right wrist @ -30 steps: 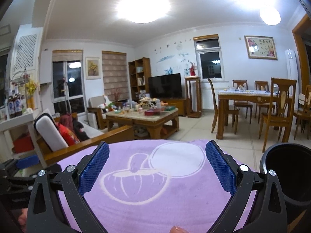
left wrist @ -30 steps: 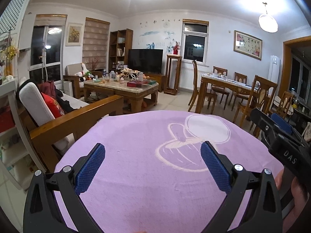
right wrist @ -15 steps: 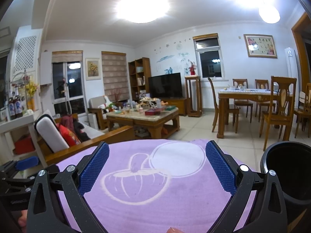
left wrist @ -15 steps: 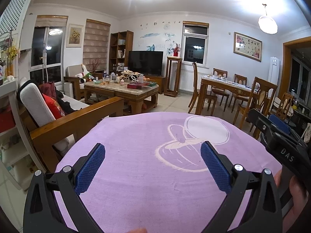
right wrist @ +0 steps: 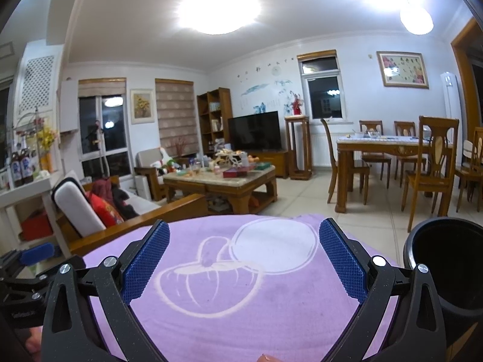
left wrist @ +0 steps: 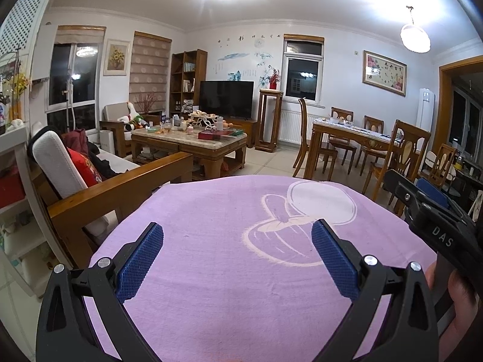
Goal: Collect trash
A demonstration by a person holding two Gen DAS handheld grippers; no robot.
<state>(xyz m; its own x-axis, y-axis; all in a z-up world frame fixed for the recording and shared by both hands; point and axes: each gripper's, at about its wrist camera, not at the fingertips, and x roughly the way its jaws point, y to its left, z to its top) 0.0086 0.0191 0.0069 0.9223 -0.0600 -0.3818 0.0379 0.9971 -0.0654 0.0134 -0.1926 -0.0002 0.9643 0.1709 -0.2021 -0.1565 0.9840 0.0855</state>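
Both grippers hover over a table covered by a purple cloth (left wrist: 229, 259) with a pale cartoon print (right wrist: 241, 259). My left gripper (left wrist: 237, 241) is open, blue pads wide apart, nothing between them. My right gripper (right wrist: 243, 244) is open too and holds nothing. A black bin (right wrist: 446, 259) stands at the cloth's right edge, just right of the right gripper. The right gripper's body (left wrist: 434, 226) shows at the right edge of the left wrist view, and the left gripper's body (right wrist: 27, 265) shows at the left edge of the right wrist view. No trash shows on the cloth.
A wooden sofa (left wrist: 120, 187) with a red cushion (left wrist: 86, 166) flanks the table's left. Beyond stand a cluttered coffee table (left wrist: 190, 141), a TV (left wrist: 226, 98) and a dining table (right wrist: 389, 147) with wooden chairs (right wrist: 431, 166). Tiled floor (right wrist: 305, 199) lies between them.
Both views have tilted slightly, the left one downward a little. The grippers stay open over the cloth and nothing was picked up.
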